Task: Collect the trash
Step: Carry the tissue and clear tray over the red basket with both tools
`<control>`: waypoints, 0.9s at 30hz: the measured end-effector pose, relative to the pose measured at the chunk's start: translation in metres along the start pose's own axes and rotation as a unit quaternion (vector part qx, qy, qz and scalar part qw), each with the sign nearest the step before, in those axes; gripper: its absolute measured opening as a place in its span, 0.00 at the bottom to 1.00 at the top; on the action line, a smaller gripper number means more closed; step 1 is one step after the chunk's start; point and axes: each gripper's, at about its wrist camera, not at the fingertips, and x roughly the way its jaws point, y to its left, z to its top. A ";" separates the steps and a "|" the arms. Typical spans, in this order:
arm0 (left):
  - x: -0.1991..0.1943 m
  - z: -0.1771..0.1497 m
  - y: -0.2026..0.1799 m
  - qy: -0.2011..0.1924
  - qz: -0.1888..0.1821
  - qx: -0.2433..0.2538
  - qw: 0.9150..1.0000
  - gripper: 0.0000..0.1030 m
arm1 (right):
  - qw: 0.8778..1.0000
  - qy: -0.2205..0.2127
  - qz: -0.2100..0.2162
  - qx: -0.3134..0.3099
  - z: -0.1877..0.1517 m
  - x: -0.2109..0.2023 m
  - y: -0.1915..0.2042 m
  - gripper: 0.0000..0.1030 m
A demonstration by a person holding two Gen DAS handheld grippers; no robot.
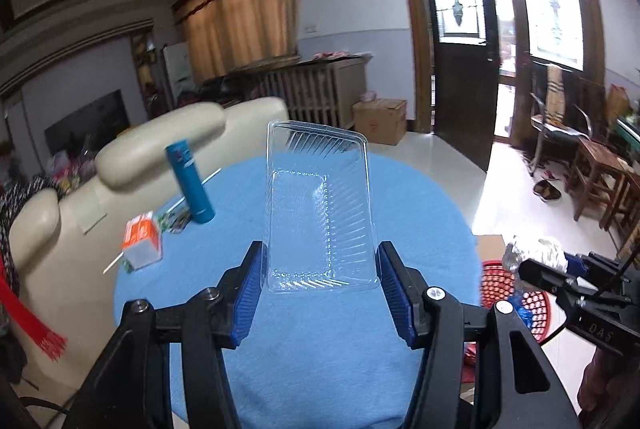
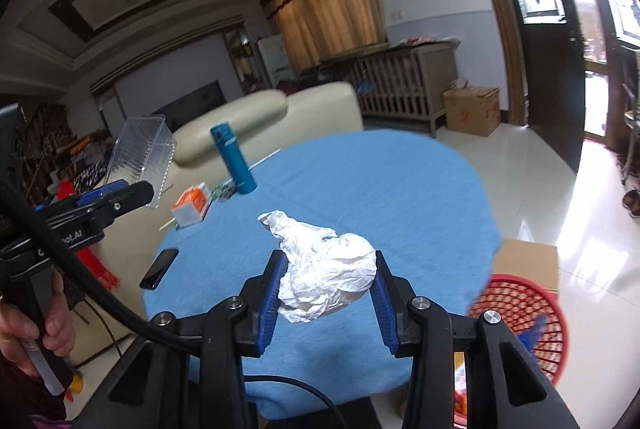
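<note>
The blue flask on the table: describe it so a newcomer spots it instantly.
Start at the round table under the blue cloth, then look to its far edge beside the cream sofa. There the flask stands upright behind an orange-and-white carton, the only tall teal cylinder there.

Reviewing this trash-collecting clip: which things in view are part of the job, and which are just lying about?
Part of the job:
- clear plastic tray, in left gripper
- crumpled white wrapper, in right gripper
- red basket

Lying about:
- blue flask
- orange carton
- phone

Black tool [image 1: 320,293] (blue pads [image 1: 394,289]).
</note>
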 end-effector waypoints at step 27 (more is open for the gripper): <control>0.028 -0.002 -0.149 0.061 -0.080 0.138 0.985 0.57 | 0.989 -0.026 -0.085 0.119 -0.029 -0.064 -0.131 0.43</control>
